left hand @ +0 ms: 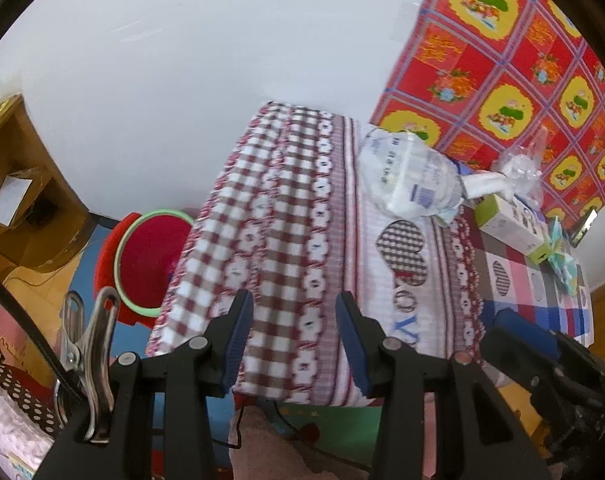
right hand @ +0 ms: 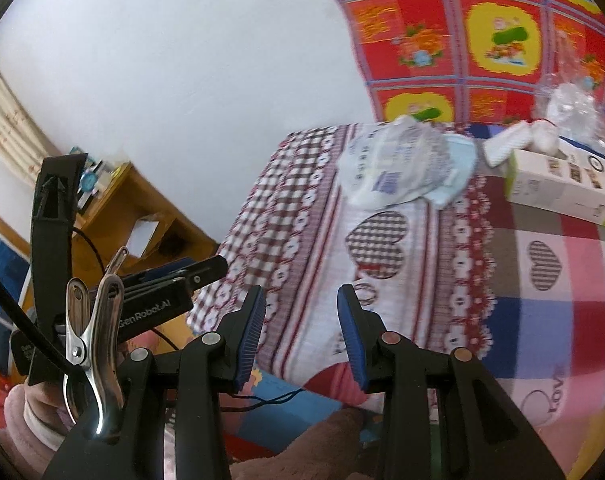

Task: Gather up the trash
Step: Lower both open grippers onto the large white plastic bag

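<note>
A: Right wrist view, item one: right gripper (right hand: 301, 334), jaws parted wide, nothing between the blue pads. It hangs over the near edge of the table (right hand: 414, 280), which is draped in a check-and-heart cloth.

B: Item two, left wrist view: left gripper (left hand: 293, 340), likewise spread and empty, also short of the table's near edge.

A: Item three, the trash. In the right view a crumpled plastic bag (right hand: 398, 172) with blue print lies at about one o'clock from the right gripper, towards the table's far side. Its long axis runs roughly ten-to-four across the cloth.

B: In the left view the same bag (left hand: 410, 176) sits at about one o'clock as well, but further off to the side.

A: Judgement: the right gripper appears the nearer and the better lined up; a forward reach slightly to the right should meet the bag across its width.

B: Item four, beyond the bag at two o'clock: a white-and-green carton (right hand: 562, 188) on its side, a white roll (right hand: 506, 144) and a clear knotted bag (right hand: 570, 112). Whether those count as trash, I cannot tell.

A: Item five, off the table at ten o'clock in the left view: a red basin (left hand: 150, 256) with a green rim on the floor. Possibly the receptacle; not certain.
</note>
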Demonstrator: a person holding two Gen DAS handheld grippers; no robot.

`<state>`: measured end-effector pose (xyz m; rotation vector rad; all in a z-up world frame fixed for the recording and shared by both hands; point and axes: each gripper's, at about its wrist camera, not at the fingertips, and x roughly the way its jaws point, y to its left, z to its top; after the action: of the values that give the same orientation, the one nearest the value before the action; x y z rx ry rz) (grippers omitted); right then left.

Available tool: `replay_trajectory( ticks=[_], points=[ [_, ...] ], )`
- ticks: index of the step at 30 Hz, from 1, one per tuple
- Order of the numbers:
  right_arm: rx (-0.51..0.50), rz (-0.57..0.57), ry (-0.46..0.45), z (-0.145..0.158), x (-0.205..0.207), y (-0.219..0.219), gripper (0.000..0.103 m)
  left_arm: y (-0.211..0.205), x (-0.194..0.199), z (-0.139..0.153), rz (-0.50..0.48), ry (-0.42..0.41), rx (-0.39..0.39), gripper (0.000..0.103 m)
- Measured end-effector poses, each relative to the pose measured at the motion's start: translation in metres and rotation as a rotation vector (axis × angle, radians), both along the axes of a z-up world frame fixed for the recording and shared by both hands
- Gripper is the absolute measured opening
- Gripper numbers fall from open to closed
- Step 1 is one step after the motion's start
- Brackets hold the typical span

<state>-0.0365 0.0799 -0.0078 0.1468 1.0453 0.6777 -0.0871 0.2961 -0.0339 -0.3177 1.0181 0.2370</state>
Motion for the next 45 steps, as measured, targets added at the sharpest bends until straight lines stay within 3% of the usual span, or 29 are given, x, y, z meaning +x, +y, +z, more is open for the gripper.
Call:
replay_trajectory(
  ticks=[9, 21, 34, 45],
  points=[
    [-0.012, -0.121, 0.002, -0.001, 0.039, -0.026, 0.038, -0.025, 0.041, 0.009, -0.084, -0.021, 0.015, 0.045],
    [-0.051, -0.215, 0.031, -0.021, 0.099, -0.026, 0.038, -0.029, 0.123, 0.002, -0.191, -0.019, 0.010, 0.045],
    [-0.098, -0.265, 0.071, -0.051, 0.162, -0.016, 0.038, -0.021, 0.204, -0.033, -0.271, 0.033, -0.013, 0.045],
    [-0.152, -0.249, 0.112, -0.082, 0.193, 0.000, 0.038, -0.011, 0.237, -0.071, -0.314, 0.080, -0.088, 0.045]
  ],
)
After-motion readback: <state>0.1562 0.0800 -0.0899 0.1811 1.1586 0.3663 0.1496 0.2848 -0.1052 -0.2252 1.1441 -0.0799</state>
